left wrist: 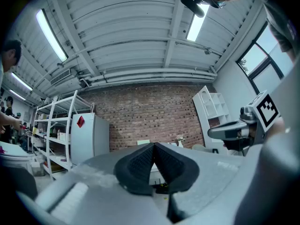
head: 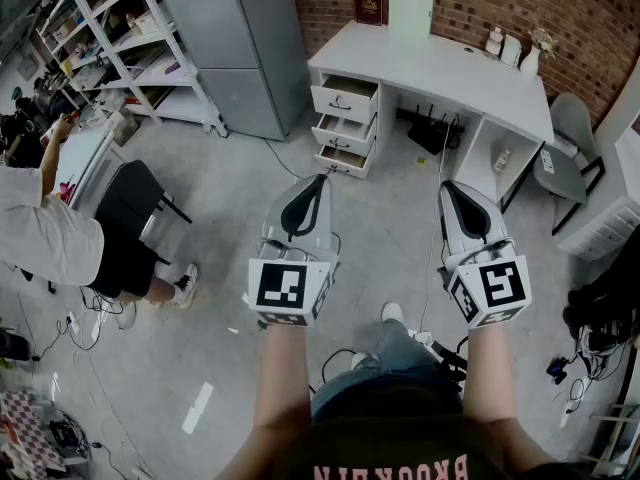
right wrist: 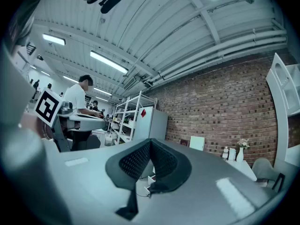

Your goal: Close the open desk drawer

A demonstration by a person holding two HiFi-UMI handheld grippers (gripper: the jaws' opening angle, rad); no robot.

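Note:
The white desk (head: 430, 63) stands against the brick wall, a few steps ahead of me. Its left pedestal has three drawers, all pulled out somewhat: the top drawer (head: 345, 98) furthest, then the middle drawer (head: 337, 131) and the bottom drawer (head: 345, 159). My left gripper (head: 320, 180) is held out level toward the drawers, well short of them, shut with nothing in it; its pads (left wrist: 140, 161) meet at the tip. My right gripper (head: 446, 185) is beside it, also shut and empty, its pads (right wrist: 136, 161) pressed together.
A seated person (head: 45, 238) and a black chair (head: 135, 200) are at the left. A grey cabinet (head: 240, 38) and metal shelves (head: 120, 38) stand at the back left. Cables trail over the floor. A grey chair (head: 572, 128) sits right of the desk.

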